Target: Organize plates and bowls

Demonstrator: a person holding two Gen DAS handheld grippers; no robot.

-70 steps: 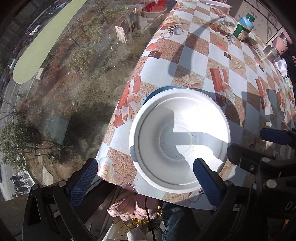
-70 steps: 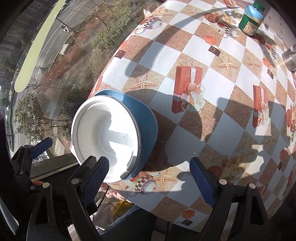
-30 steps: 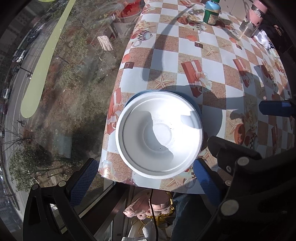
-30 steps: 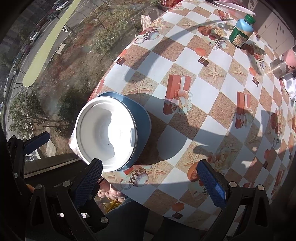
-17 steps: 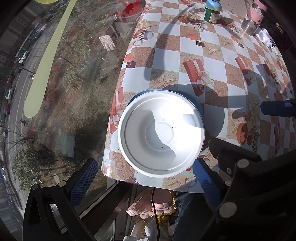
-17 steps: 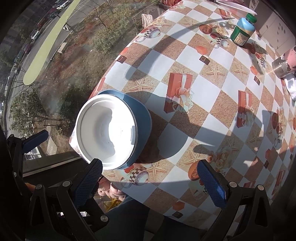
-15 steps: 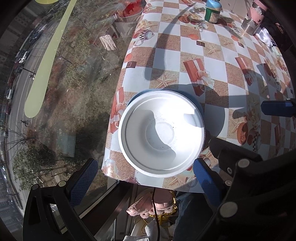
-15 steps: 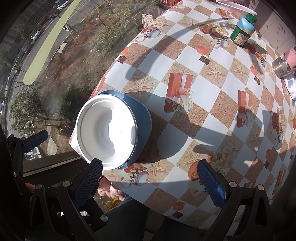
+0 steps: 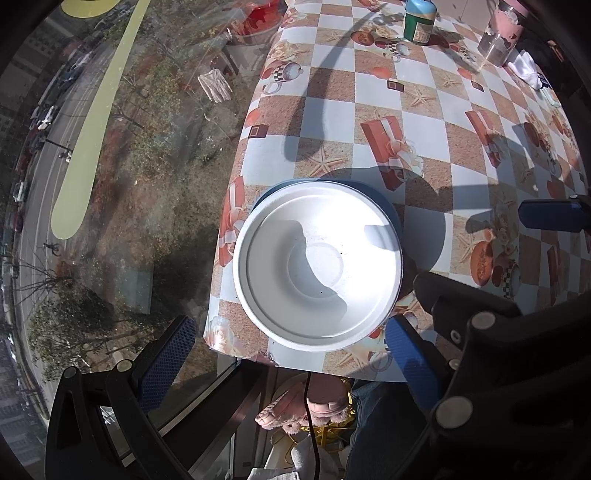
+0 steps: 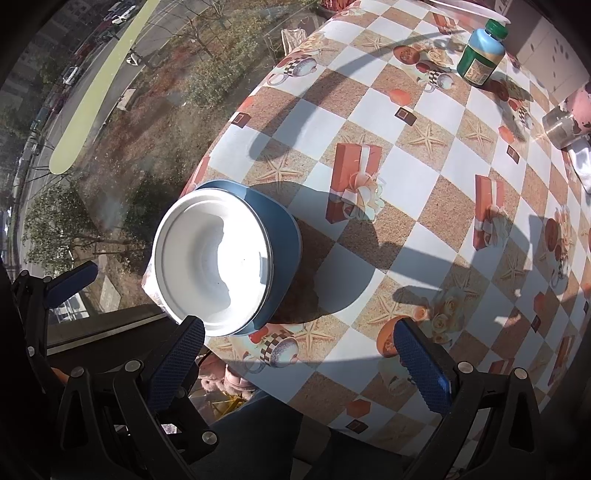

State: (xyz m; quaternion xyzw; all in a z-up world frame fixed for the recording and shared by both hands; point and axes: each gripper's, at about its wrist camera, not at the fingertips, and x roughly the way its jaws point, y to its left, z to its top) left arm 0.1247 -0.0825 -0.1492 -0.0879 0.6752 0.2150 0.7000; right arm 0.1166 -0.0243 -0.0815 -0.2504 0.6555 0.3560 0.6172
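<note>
White bowl point(image 9: 317, 266) nested in blue bowl point(image 10: 284, 251), near the table's point(image 9: 424, 133) corner by the window. Blue bowl only a thin crescent behind the white rim from the left wrist; side wall plain from the right wrist. Pink slippers point(image 9: 306, 406) and a black cable under the table edge clear only from the left wrist. Left gripper point(image 9: 288, 354) spread wide, empty, hanging over the near rim. Right gripper point(image 10: 299, 354) likewise wide and empty, just right of the bowls. Green bottle point(image 10: 480, 55) far across the checked cloth; label too small to read. Pink-topped metal cup point(image 9: 498, 33) cut off at the frame edge. White cloth point(image 10: 583, 162) beside it, partly out of view.
</note>
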